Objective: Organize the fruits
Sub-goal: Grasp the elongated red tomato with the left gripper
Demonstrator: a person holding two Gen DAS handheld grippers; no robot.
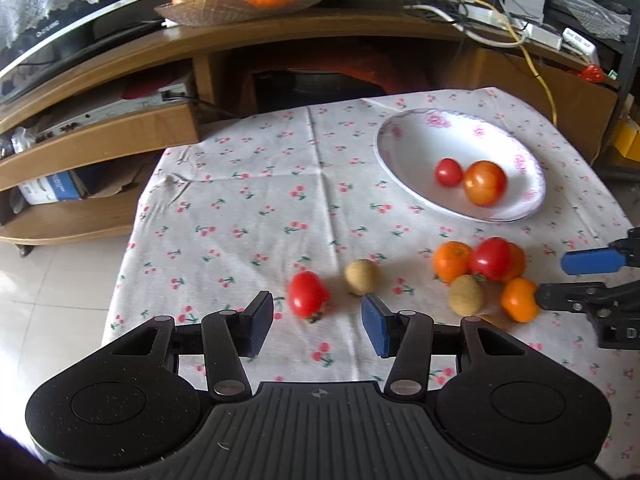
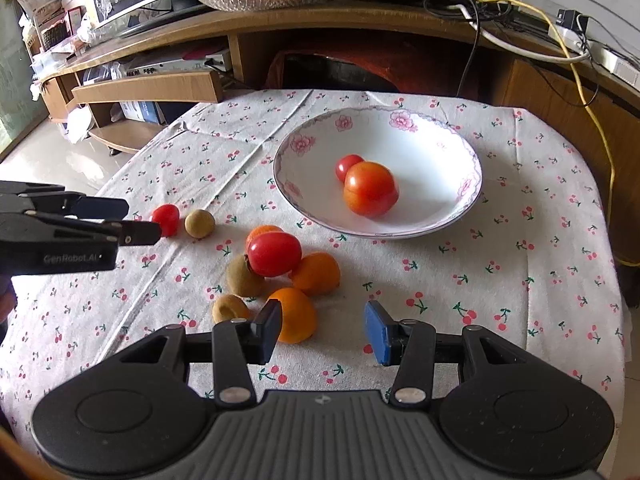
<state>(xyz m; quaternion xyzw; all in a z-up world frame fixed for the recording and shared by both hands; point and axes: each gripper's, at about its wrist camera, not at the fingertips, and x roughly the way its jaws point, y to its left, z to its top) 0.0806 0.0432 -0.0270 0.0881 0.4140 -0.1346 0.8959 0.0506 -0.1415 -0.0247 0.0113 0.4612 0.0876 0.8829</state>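
Observation:
A white flowered plate [image 1: 404, 168] [image 2: 440, 208] on the cherry-print cloth holds a small tomato [image 1: 448, 172] [image 2: 347, 166] and a larger tomato [image 1: 485, 183] [image 2: 370, 188]. My left gripper [image 1: 317, 326] stands open, with a loose tomato [image 1: 307, 294] [image 2: 166, 219] just beyond its fingers and a brown kiwi [image 1: 362, 277] [image 2: 199, 223] to the right of it. A cluster of a tomato [image 2: 274, 253], oranges [image 2: 316, 273] and kiwis [image 2: 242, 278] lies near my open right gripper [image 2: 324, 330], whose left finger is beside an orange [image 2: 294, 314].
A wooden TV stand [image 1: 120, 132] runs behind the table, with a glass dish of apples and oranges [image 1: 248, 0] on top and cables [image 1: 480, 20] at the right. Tiled floor [image 1: 52, 292] lies left of the table edge.

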